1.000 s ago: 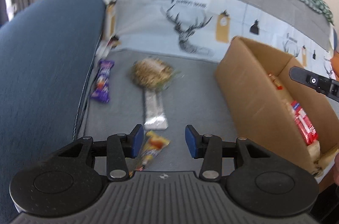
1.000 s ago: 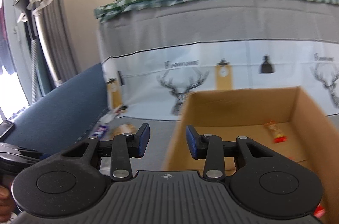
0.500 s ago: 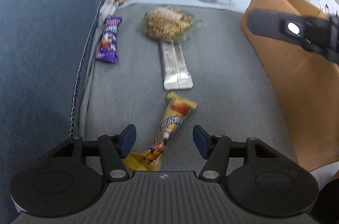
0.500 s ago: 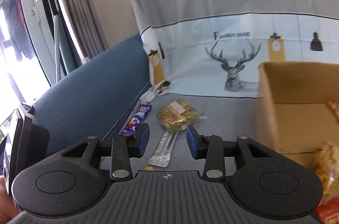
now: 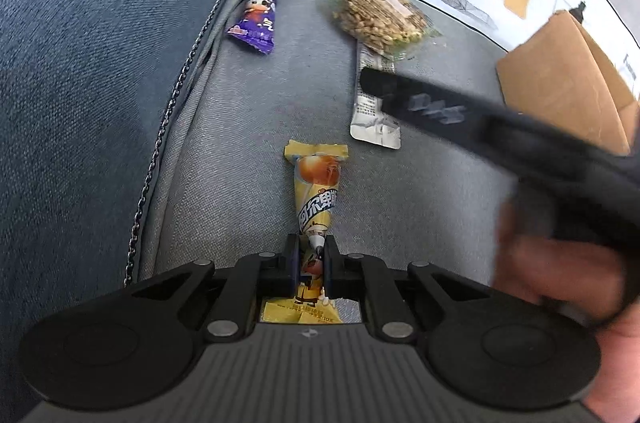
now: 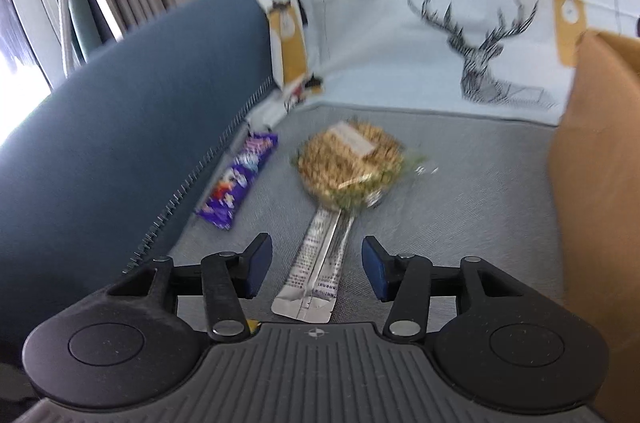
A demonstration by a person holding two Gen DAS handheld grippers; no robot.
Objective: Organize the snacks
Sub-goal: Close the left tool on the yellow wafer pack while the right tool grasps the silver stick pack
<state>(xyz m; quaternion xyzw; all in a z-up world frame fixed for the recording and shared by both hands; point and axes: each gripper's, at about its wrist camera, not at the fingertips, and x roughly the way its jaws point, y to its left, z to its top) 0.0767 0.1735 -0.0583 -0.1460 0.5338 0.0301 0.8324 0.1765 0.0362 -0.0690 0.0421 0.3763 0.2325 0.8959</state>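
- left gripper [image 5: 311, 269] has just snapped closed and its blue pads are pinching the yellow snack packet [image 5: 316, 199] near its lower end, the packet lying lengthwise on the grey sofa cushion [image 5: 240, 127] with its crimped top pointing away from the camera
- right gripper [image 6: 316, 269] has its jaws apart, they've just been widening, and the silver bar wrapper [image 6: 320, 263] sits in the gap between the blue pads [image 6: 256, 265] without either pad touching it as far as I can tell
- in the left wrist view the right gripper shows up as a blurry black shape coming in from the right, over that same silver wrapper, with a person's hand [image 5: 560, 275] behind it
- the far end of the silver wrapper is tucked under a clear bag of peanut-looking snack [image 6: 350, 163], pretty much touching
- purple candy packet [image 6: 238, 185] lies off to the left by the zipper seam where the cushion meets the blue armrest [image 6: 120, 111], apart from the other stuff
- cardboard box [image 6: 596, 183] stands at the right edge of the cushion, only its outer wall visible here so can't say what's in it
- deer-print cover [image 6: 460, 35] hangs along the sofa back behind everything
- right wrist view is a bit motion blurred, so wrapper text isn't readable
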